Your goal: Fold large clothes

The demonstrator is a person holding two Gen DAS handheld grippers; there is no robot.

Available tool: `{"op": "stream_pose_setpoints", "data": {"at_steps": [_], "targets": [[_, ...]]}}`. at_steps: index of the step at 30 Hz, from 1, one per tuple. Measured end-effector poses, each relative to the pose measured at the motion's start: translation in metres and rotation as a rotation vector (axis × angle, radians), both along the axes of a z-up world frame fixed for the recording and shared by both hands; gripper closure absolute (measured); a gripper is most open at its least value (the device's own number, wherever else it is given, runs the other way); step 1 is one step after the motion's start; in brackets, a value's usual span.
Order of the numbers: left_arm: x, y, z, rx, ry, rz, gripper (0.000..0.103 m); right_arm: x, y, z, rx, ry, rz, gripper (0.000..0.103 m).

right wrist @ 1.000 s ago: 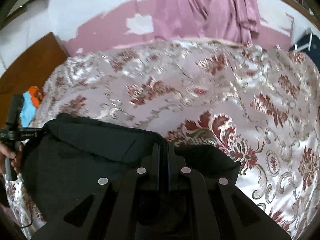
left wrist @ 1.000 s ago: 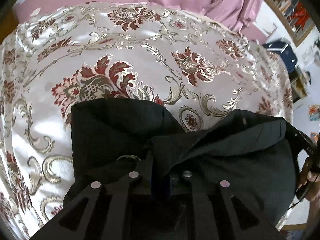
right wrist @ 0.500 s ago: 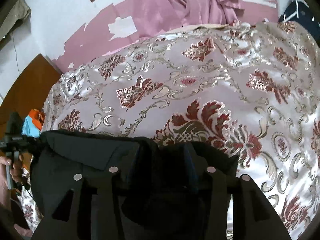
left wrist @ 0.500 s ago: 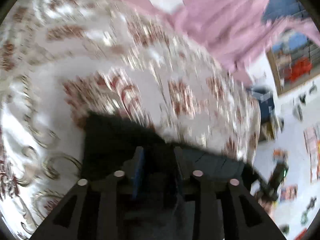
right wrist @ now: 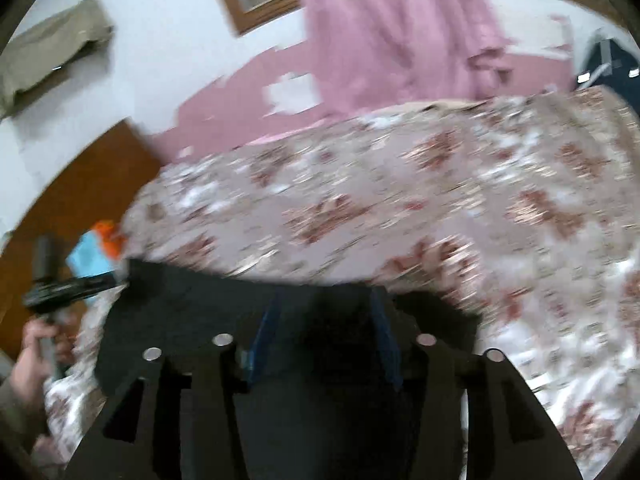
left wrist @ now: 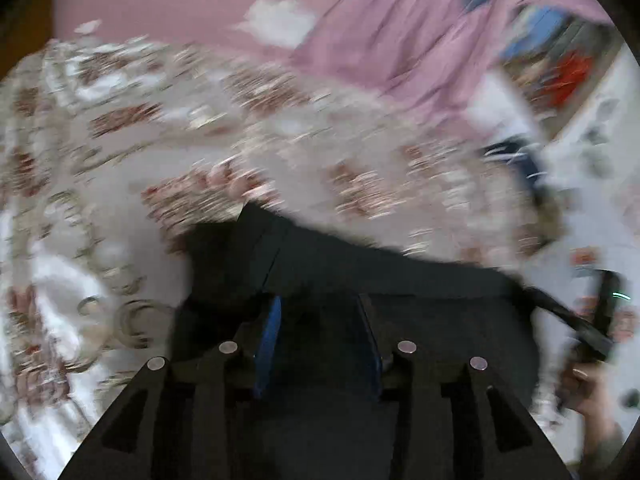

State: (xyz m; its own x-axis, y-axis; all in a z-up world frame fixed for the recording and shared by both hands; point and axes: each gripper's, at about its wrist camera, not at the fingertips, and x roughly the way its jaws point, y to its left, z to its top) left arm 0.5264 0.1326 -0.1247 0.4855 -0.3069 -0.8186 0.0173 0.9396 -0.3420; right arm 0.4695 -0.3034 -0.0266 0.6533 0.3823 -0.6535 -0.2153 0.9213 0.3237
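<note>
A black garment [left wrist: 360, 264] lies folded on a floral satin bedspread [left wrist: 120, 160], near its front edge. My left gripper [left wrist: 319, 308] hangs just above the cloth's left part. Its jaws are opening, and the blue pads [left wrist: 268, 336] stand apart with dark fabric showing below the gap but not pinched. In the right wrist view the same garment [right wrist: 192, 308] spreads to the left. My right gripper [right wrist: 326, 304] hovers over its right end with jaws opening and nothing pressed between them. Both views are blurred by motion.
A pink curtain [right wrist: 392, 32] hangs behind the bed against a patchy pink wall. A wooden headboard [right wrist: 72, 200] and an orange and blue item [right wrist: 96, 248] sit at the left. A dark blue bag [left wrist: 516, 160] stands beyond the bed's right side. A hand [right wrist: 36, 344] grips the other handle.
Both grippers were shut on the black garment a second ago and have since let go and opened. Both have lifted and tilted up, showing more wall and curtain.
</note>
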Motion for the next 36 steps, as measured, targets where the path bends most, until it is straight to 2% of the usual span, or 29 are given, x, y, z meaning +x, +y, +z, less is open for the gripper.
{"op": "stream_pose_setpoints", "data": {"at_steps": [1, 2, 3, 4, 5, 6, 7, 8, 10, 11, 13, 15, 16, 17, 18, 20, 22, 25, 29, 31, 36], "targets": [[0.010, 0.009, -0.012, 0.042, 0.069, 0.080, 0.071, 0.001, 0.004, -0.007, -0.003, 0.028, 0.022, 0.055], [0.017, 0.024, -0.022, 0.026, 0.140, 0.174, 0.078, 0.005, 0.007, -0.017, -0.058, 0.059, 0.003, 0.055], [0.017, 0.037, -0.024, -0.033, 0.174, 0.259, 0.086, 0.008, 0.004, -0.024, -0.127, 0.071, -0.048, 0.057], [0.011, 0.038, -0.013, -0.024, 0.139, 0.285, 0.085, 0.012, -0.007, -0.029, -0.262, 0.089, -0.190, 0.057], [0.007, 0.031, -0.002, 0.040, 0.091, 0.270, 0.085, 0.011, -0.014, -0.029, -0.318, 0.099, -0.266, 0.057], [-0.002, 0.014, 0.014, 0.158, 0.023, 0.221, 0.085, 0.007, -0.019, -0.025, -0.325, 0.090, -0.303, 0.057], [-0.011, -0.002, 0.023, 0.217, -0.024, 0.167, 0.085, -0.004, -0.019, -0.016, -0.310, 0.054, -0.306, 0.057], [-0.026, -0.026, 0.032, 0.231, -0.074, 0.079, 0.085, -0.014, -0.011, -0.008, -0.315, 0.014, -0.283, 0.057], [-0.037, -0.054, 0.032, 0.200, -0.095, -0.023, 0.081, -0.036, 0.013, 0.005, -0.271, -0.071, -0.195, 0.055], [-0.046, -0.075, 0.028, 0.185, -0.098, -0.079, 0.074, -0.044, 0.025, 0.007, -0.249, -0.096, -0.158, 0.048], [-0.054, -0.099, 0.014, 0.234, -0.111, -0.113, 0.068, -0.055, 0.056, 0.003, -0.216, -0.118, -0.085, 0.045], [-0.052, -0.108, -0.001, 0.286, -0.094, -0.098, 0.063, -0.056, 0.078, -0.010, -0.209, -0.125, -0.043, 0.045], [-0.052, -0.104, -0.008, 0.273, -0.086, -0.088, 0.059, -0.053, 0.087, -0.020, -0.232, -0.103, -0.038, 0.045], [-0.048, -0.097, -0.015, 0.224, -0.079, -0.067, 0.057, -0.050, 0.091, -0.029, -0.243, -0.078, -0.038, 0.045], [-0.048, -0.088, -0.019, 0.200, -0.076, -0.052, 0.052, -0.043, 0.095, -0.045, -0.277, -0.015, -0.046, 0.045], [-0.051, -0.075, -0.027, 0.169, -0.077, -0.045, 0.051, -0.034, 0.091, -0.070, -0.270, 0.060, -0.055, 0.044], [-0.050, -0.081, -0.031, 0.222, -0.100, -0.058, 0.050, -0.030, 0.084, -0.084, -0.270, 0.063, -0.056, 0.044], [-0.046, -0.084, -0.039, 0.261, -0.110, -0.061, 0.049, -0.025, 0.090, -0.089, -0.286, 0.059, -0.056, 0.043], [-0.047, -0.075, -0.036, 0.243, -0.107, -0.056, 0.049, -0.020, 0.088, -0.089, -0.283, 0.050, -0.054, 0.043], [-0.048, -0.070, -0.032, 0.285, -0.115, -0.051, 0.049, -0.028, 0.085, -0.085, -0.283, 0.042, -0.060, 0.043], [-0.048, -0.028, -0.023, 0.339, -0.101, 0.009, 0.049, -0.037, 0.048, -0.074, -0.326, 0.033, -0.114, 0.043]]}}
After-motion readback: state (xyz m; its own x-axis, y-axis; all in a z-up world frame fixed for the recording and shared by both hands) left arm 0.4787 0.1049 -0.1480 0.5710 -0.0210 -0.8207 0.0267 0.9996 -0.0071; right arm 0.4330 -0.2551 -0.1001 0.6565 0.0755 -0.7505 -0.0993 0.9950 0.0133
